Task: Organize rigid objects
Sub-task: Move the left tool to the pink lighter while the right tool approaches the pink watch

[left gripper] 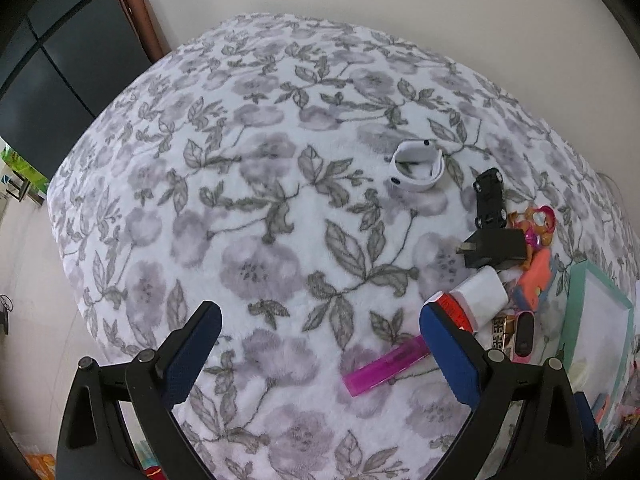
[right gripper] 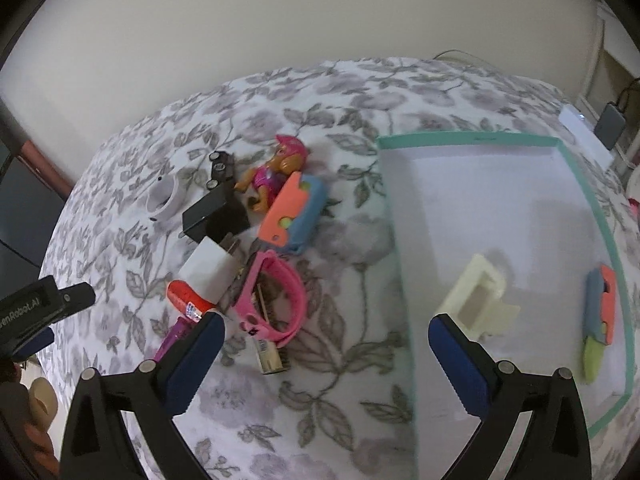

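Note:
A pile of small items lies on the floral blanket (left gripper: 260, 200): a white wristband (left gripper: 416, 168), a black toy car (left gripper: 490, 200), a black plug (right gripper: 212, 216), a white charger (right gripper: 210, 270), a pink-helmeted figure (right gripper: 276, 172), an orange-and-blue toy knife (right gripper: 296, 212), a pink band (right gripper: 276, 300), a red-capped tube (right gripper: 186, 298) and a magenta lighter (left gripper: 386, 366). A teal-rimmed white tray (right gripper: 472, 140) holds a cream box (right gripper: 476, 296) and another orange-and-blue knife (right gripper: 600, 320). My left gripper (left gripper: 320, 344) is open and empty left of the pile. My right gripper (right gripper: 326, 354) is open and empty over the tray's near-left edge.
A dark cabinet (left gripper: 60, 80) stands beyond the bed's far left. A white wall runs behind the bed. A power bank and cables (right gripper: 608, 124) lie at the far right beyond the tray. A gold-patterned piece (right gripper: 272, 356) lies by the pink band.

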A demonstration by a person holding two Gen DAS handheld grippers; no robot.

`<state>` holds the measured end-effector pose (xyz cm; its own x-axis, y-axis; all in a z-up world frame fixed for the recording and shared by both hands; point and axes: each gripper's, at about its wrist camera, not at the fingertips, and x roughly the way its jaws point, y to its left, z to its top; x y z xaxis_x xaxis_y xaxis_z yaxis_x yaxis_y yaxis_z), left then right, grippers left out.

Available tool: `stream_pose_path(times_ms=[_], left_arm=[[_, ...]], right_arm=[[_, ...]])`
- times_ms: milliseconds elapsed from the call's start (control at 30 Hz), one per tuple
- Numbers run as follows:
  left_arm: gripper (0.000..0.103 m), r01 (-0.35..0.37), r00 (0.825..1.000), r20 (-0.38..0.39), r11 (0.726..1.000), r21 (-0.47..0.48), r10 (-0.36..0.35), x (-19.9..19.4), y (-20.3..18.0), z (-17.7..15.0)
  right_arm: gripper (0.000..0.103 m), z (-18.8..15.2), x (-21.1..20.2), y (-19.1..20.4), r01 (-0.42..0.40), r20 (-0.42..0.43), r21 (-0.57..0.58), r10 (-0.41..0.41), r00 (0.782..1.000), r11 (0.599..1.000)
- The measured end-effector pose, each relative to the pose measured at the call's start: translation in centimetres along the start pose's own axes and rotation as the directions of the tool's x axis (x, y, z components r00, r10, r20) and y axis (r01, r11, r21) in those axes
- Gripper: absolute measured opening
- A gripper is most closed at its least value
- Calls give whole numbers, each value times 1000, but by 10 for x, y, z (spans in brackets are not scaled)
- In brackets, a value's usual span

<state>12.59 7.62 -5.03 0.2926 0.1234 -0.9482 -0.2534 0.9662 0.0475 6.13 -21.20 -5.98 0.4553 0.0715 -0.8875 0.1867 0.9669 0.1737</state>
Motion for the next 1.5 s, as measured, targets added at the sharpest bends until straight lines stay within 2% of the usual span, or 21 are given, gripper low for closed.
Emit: stream_pose_path(times_ms=[100,167,333,533,667,767,933,1000,1100,1233,1300,1333,1367,1433,1500], left_arm=[[99,15,999,-38,999,28,-14,10,-7,-3],[99,22,997,-78,998,65,-17,21,-15,-7],[99,35,992,-124,991,132,-18,37,-31,-14],[99,50,986,-168,988,144,-25,47,-34,-14],[99,71,980,-194,985,158,-39,52,-39,-14],[95,66,979,-201,981,182,-28,56,-47,-21],[93,80,975,-218,976,202,-35,63,-58,-29],[86,79,975,-219,974,213,-31,64,-64,-33],[82,87,971,-237,973,215,-35,72,-65,-37],[76,108,967,-251,970,218,-51,78,-65,-38],[68,112,968,-246,968,224,-55,74,-65,-38],[66,114,968,-243,967,228,-57,73,-66,-36],[63,118,969,-241,966,229,-61,72,-66,-37],[60,122,969,-240,965,231,-65,74,-70,-36],[51,124,969,-237,965,231,-68,73,-70,-34]], right_arm=[[103,1,10,0,-17,-20,23,17,1000,1000],[103,2,13,1,1,-10,22,-1,1000,1000],[103,5,16,3,25,3,29,-25,1000,999],[94,9,11,4,-16,36,51,14,999,999],[87,8,13,14,-39,26,16,39,999,999],[80,6,17,17,-46,10,9,46,999,999],[80,4,29,11,-103,-32,64,106,994,993],[80,3,35,7,-122,-45,93,127,991,988],[80,3,42,-1,-152,-56,146,162,985,977],[79,4,43,-2,-148,-49,159,157,986,976],[79,5,42,0,-158,-45,160,167,985,974],[78,6,42,2,-175,-42,163,184,982,971],[72,6,42,2,-192,-42,172,202,978,966],[71,7,40,1,-188,-30,174,196,980,967],[71,6,42,0,-204,-37,184,214,976,962]])
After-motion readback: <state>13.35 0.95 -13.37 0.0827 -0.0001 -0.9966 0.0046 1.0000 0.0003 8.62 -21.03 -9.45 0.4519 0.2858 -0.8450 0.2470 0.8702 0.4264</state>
